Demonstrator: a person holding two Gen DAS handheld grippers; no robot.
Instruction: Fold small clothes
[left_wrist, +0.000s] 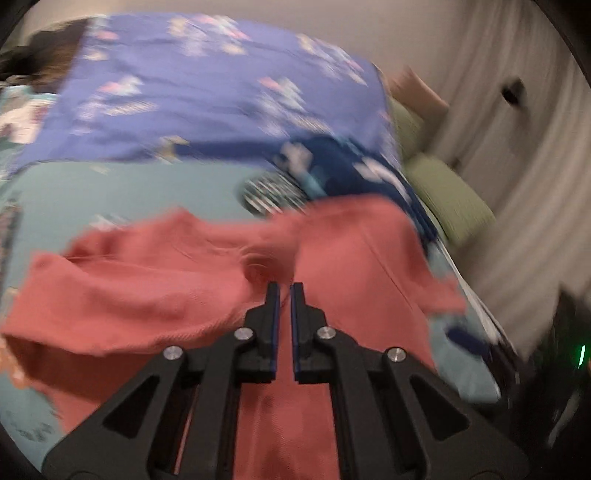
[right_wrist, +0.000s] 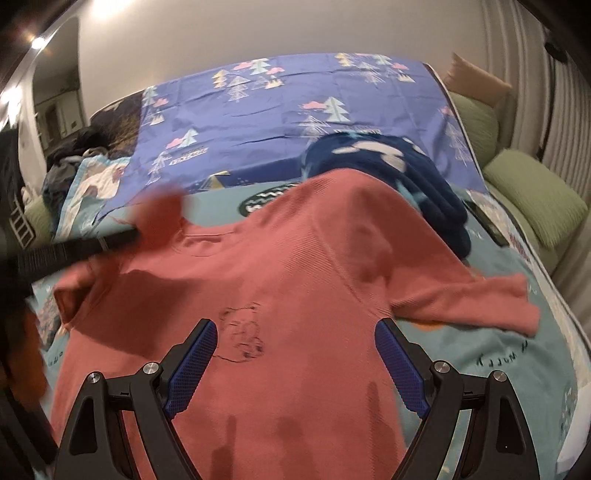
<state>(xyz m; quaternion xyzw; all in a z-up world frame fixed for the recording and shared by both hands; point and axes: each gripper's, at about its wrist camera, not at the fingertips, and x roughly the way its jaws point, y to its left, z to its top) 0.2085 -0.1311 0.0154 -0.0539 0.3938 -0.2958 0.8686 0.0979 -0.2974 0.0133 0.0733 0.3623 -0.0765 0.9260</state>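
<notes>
Pinching pink shirt (left_wrist: 207, 280), left hand-held gripper (left_wrist: 284, 291)

**Coral top on a teal and violet bed**

From my remote seat I see a coral-red long-sleeved top (right_wrist: 295, 266) with a thin dark line drawing of a small figure on its front (right_wrist: 242, 334). It lies on a teal bedsheet (right_wrist: 480, 354) carrying dark lettering. Behind it spreads a violet-blue sheet (right_wrist: 280, 107) printed with white, pink and yellow trees. A navy garment with white blotches (right_wrist: 373, 155) sits there too. Olive-green cushions (right_wrist: 535, 199) line the edge. My grippers are black with blue pads (right_wrist: 399, 362).
</notes>
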